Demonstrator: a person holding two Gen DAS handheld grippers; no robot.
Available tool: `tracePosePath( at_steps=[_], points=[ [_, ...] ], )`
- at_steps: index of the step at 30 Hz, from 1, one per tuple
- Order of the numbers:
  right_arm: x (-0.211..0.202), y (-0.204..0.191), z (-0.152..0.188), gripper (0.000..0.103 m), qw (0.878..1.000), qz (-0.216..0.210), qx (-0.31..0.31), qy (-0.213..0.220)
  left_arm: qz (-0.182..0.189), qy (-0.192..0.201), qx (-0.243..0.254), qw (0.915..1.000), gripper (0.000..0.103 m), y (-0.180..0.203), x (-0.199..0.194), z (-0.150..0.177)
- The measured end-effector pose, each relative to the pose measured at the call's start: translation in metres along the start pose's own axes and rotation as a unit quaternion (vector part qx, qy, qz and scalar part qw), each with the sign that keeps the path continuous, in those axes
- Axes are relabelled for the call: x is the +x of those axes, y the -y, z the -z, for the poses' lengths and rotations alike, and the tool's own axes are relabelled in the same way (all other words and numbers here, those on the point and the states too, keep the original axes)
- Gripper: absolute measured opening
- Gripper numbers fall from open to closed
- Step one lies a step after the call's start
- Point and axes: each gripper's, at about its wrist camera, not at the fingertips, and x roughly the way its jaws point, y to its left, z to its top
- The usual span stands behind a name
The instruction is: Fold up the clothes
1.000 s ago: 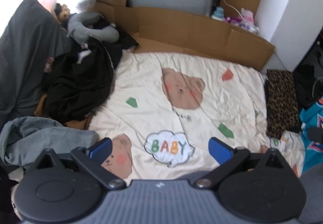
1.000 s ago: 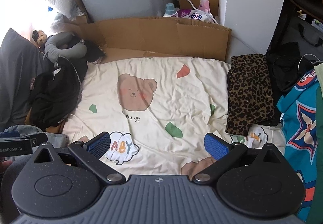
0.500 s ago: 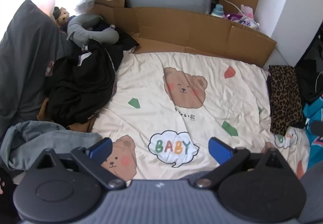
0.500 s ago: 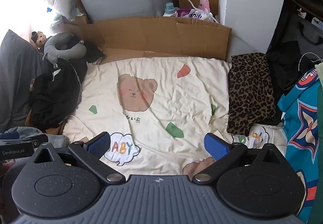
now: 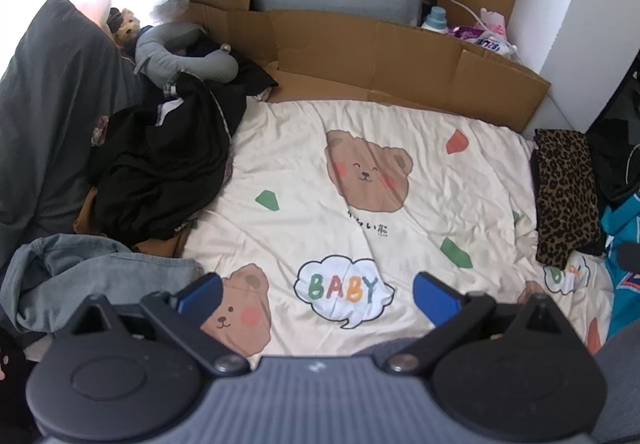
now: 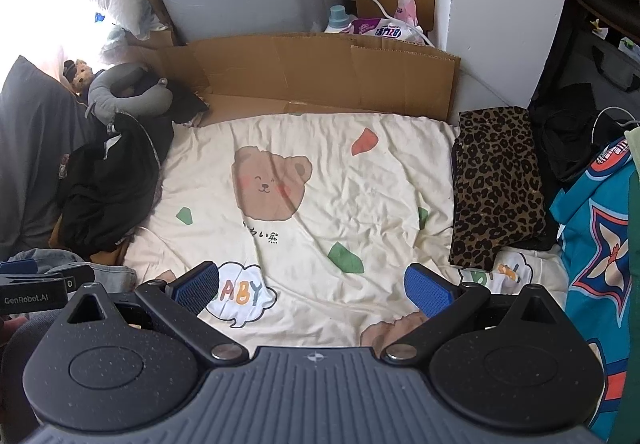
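I held both grippers above the cream bear-print quilt (image 5: 420, 179) — the left gripper (image 5: 318, 294) and right gripper (image 6: 312, 286) each had blue-padded fingers spread wide, gripping nothing. The crumpled black garment (image 5: 160, 171) lay heaped well left of my fingers; the folded leopard-print cloth (image 6: 496, 187) sat far right, beyond them.

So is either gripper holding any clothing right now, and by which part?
Nothing is held: the left gripper and right gripper are both open above the bear-print sheet.
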Motion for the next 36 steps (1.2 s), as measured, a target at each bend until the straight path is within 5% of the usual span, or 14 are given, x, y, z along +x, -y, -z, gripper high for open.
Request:
tracePosePath(
  at_steps=[36],
  points=[
    [0.0001,-0.0049,0.0024,0.102,1.000,0.009,-0.006,-0.002,-0.002,-0.007,-0.003,1.0000,0.102,-0.0075,0.0043,-0.0031]
  ],
)
